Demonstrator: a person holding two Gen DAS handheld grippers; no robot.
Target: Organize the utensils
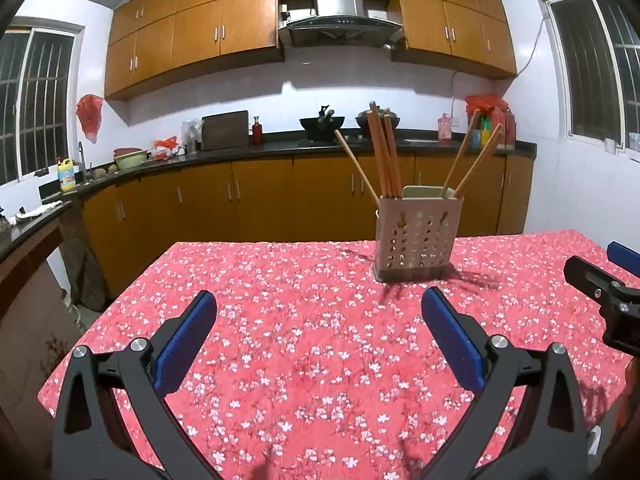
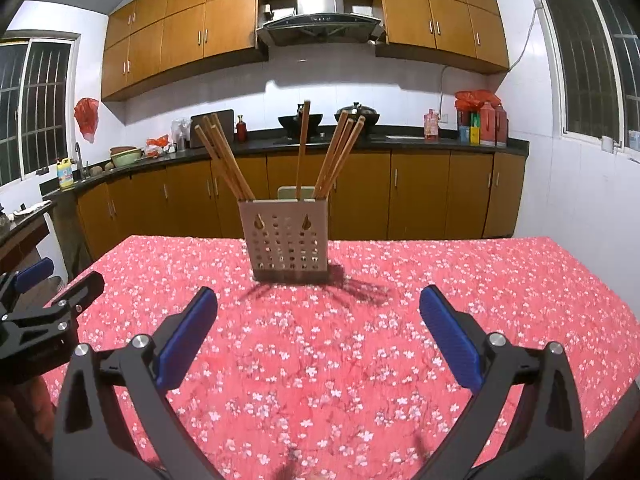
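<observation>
Both grippers — left gripper (image 1: 319,311) and right gripper (image 2: 318,307) — are hovering over the counter (image 2: 460,280) with jaws standing wide and empty. The chopsticks (image 2: 304,148) are leaning fanned in the holder (image 2: 286,240), probably already sorted — nothing is lying loose.

A black countertop (image 2: 360,138) runs along the far wall, bearing two dark woks (image 2: 300,120) below the steel range hood (image 2: 318,20), a dark cutting board (image 2: 200,124) and red bottle (image 2: 241,129) left of them, a yellow detergent jug (image 2: 65,172) far left, and orange cabinets (image 2: 180,36) above.
</observation>
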